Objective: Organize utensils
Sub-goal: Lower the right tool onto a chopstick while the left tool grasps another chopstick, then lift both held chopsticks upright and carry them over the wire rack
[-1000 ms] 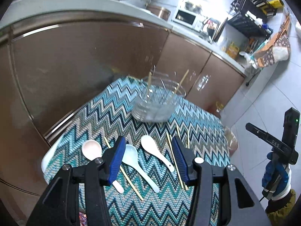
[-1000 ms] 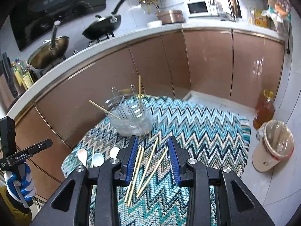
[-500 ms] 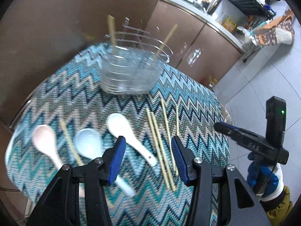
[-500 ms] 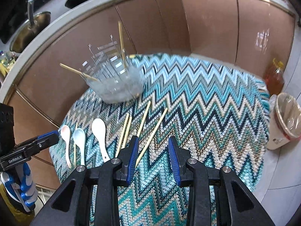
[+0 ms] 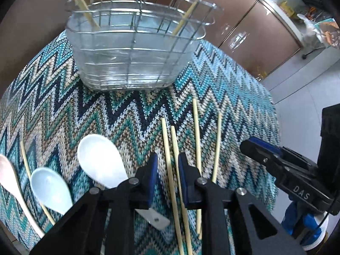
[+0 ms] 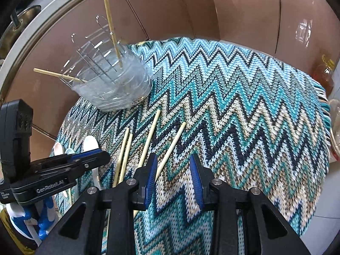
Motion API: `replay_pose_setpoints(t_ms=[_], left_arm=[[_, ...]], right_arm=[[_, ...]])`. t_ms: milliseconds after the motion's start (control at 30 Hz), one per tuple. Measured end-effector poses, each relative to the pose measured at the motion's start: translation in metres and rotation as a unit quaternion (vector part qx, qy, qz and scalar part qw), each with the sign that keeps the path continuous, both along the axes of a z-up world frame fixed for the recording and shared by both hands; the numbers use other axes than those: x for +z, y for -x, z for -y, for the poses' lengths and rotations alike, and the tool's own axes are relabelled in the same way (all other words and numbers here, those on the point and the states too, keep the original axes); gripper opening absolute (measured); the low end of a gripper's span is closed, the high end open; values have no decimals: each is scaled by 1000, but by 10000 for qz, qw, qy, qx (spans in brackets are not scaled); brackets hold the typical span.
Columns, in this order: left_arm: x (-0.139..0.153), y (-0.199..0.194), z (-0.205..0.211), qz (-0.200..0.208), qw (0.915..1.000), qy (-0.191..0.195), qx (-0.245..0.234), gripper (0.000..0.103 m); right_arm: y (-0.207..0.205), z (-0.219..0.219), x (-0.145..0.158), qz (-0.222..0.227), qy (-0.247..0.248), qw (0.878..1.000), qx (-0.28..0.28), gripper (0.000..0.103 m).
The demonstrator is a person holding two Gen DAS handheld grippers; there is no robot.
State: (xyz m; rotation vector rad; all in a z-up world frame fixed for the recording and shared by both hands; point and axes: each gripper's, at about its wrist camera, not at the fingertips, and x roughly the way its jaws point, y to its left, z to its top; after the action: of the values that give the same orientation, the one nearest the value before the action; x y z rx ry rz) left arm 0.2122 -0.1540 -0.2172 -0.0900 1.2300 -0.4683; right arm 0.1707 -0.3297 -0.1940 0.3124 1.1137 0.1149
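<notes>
Spoons (image 5: pixel 99 165) left of chopsticks (image 5: pixel 196 131)

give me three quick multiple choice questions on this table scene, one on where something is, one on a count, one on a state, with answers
1. Where is the wire basket?
A. on the zigzag cloth
B. on the floor
C. on the kitchen counter

2. How many spoons lie on the cloth?
A. one
B. three
C. five

3. What lies between the fingers of the left gripper?
A. a spoon bowl
B. nothing
C. a pair of chopsticks

Answers:
1. A, the basket stands on the zigzag cloth at its far side.
2. B, a pink spoon, a pale blue spoon and a white spoon lie side by side.
3. C, the closing jaws straddle the pair of chopsticks.
</notes>
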Motion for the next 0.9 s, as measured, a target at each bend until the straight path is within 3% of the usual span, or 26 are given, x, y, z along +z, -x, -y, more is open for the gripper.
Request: replay_pose_setpoints(t_ms=[367, 600, 733, 900], left_arm=[[-23, -20, 20, -263, 9988, -383, -152, 14], [-28, -21, 41, -124, 9983, -506, -242, 6], [-16, -8, 37, 44, 9993, -189, -311, 4], [34, 20, 14, 617, 9962, 377, -480, 4]], right_arm=[[-37, -2, -31, -541, 30, 9985, 61, 29], [-49, -13, -41, -682, 265, 9973, 82, 13], [-49, -19, -41, -625, 144, 9979, 63, 10], [-24, -8, -5, -147, 3, 9999, 37, 8]])
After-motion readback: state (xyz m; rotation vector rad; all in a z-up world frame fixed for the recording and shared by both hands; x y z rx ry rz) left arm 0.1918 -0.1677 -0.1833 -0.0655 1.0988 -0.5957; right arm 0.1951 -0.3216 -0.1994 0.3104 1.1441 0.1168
